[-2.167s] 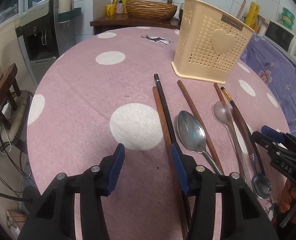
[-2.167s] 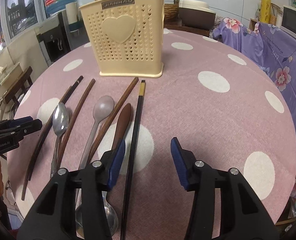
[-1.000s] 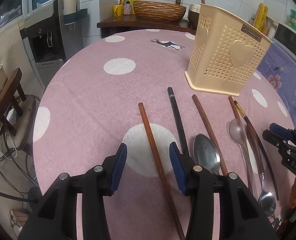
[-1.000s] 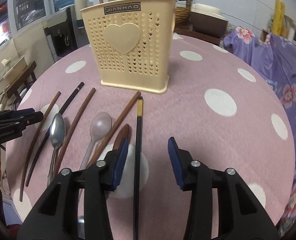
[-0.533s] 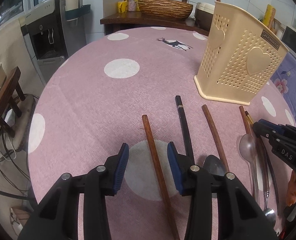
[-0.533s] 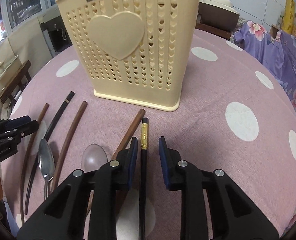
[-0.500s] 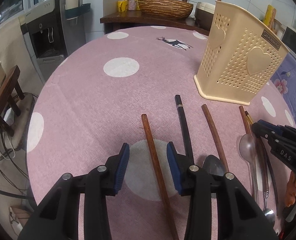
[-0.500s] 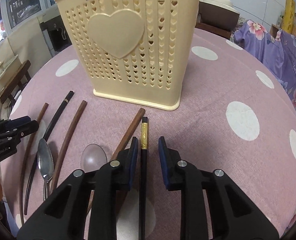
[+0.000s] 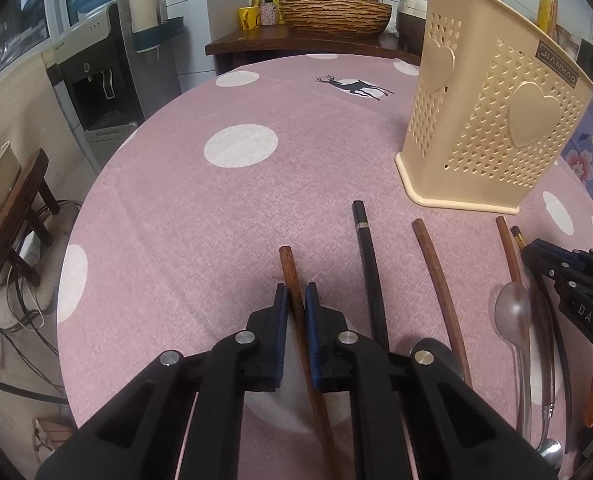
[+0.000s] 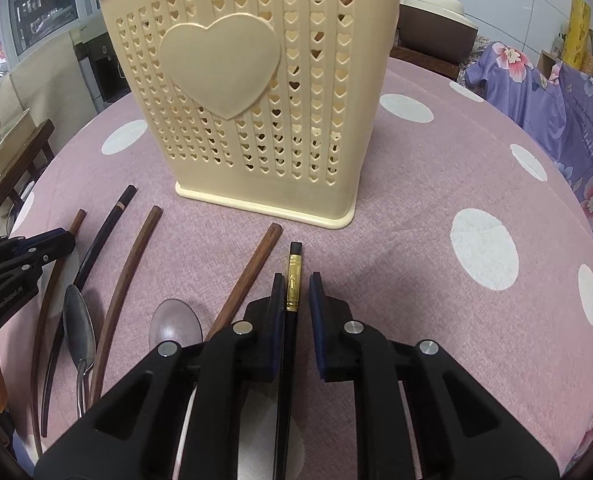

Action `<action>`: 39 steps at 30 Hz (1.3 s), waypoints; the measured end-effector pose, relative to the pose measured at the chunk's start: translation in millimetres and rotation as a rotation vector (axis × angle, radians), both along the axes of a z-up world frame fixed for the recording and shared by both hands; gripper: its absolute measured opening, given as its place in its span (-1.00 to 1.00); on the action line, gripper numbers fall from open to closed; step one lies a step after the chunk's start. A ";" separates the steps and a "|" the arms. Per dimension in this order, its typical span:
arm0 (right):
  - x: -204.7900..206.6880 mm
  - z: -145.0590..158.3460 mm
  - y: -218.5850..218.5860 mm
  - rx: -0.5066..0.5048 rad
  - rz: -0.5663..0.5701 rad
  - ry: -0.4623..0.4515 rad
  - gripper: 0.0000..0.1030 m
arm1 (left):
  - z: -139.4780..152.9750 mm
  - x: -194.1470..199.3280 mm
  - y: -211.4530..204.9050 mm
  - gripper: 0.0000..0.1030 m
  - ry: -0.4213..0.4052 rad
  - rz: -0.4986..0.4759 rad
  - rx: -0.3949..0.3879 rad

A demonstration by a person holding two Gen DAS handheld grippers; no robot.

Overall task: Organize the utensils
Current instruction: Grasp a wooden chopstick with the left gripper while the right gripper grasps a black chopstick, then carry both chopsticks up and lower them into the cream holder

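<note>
A cream utensil holder (image 9: 492, 120) with heart holes stands on the pink dotted tablecloth; it also fills the right wrist view (image 10: 256, 92). My left gripper (image 9: 295, 304) is shut on a brown wooden chopstick (image 9: 290, 272) that lies on the cloth. My right gripper (image 10: 297, 296) has its jaws narrowly apart around a black chopstick with a gold band (image 10: 293, 280); the left pad touches it, the right pad stands a little off. Between them lie a black chopstick (image 9: 366, 248), brown chopsticks (image 9: 432, 264) (image 10: 252, 272), a steel spoon (image 10: 78, 328) and a clear spoon (image 10: 174, 324).
The round table's edge (image 9: 84, 208) drops off at the left, with a wooden stool (image 9: 12, 208) and a water dispenser (image 9: 96, 72) beyond. A wicker basket (image 9: 332, 16) sits on a shelf behind. A purple floral cloth (image 10: 556, 92) lies at the right.
My left gripper has closed its jaws from wide apart onto the brown chopstick. My right gripper has moved forward toward the holder and narrowed its jaws around the black gold-banded chopstick.
</note>
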State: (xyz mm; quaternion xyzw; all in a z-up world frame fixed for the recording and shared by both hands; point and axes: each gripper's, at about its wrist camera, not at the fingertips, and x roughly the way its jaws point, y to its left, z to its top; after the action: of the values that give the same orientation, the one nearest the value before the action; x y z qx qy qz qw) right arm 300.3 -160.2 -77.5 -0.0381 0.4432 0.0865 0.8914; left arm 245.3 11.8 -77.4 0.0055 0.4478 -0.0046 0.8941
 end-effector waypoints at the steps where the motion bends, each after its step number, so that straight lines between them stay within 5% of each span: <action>1: 1.3 -0.2 0.6 -0.008 0.000 -0.001 -0.76 | -0.1 0.3 -0.5 -0.81 -0.001 0.001 0.001; 18: -10.3 14.6 -11.0 0.073 -0.009 -0.058 -0.85 | 13.3 5.3 -0.2 -0.85 -0.045 0.001 -0.057; 25: -45.1 70.3 -41.9 0.180 -0.035 -0.205 -0.85 | 79.2 -19.8 13.8 -0.85 -0.203 -0.039 -0.176; 31: -81.0 130.1 -73.9 0.240 -0.058 -0.352 -0.85 | 130.4 -38.5 18.7 -0.85 -0.333 -0.062 -0.189; 39: -109.3 174.1 -92.8 0.253 -0.067 -0.460 -0.85 | 154.1 -44.9 26.7 -0.85 -0.401 -0.058 -0.181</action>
State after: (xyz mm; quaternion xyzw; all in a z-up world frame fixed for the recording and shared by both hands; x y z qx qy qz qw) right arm 190.9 -253.0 96.5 0.0697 0.2158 0.1010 0.9687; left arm 200.4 38.4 76.7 -0.0612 0.2586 -0.0692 0.9616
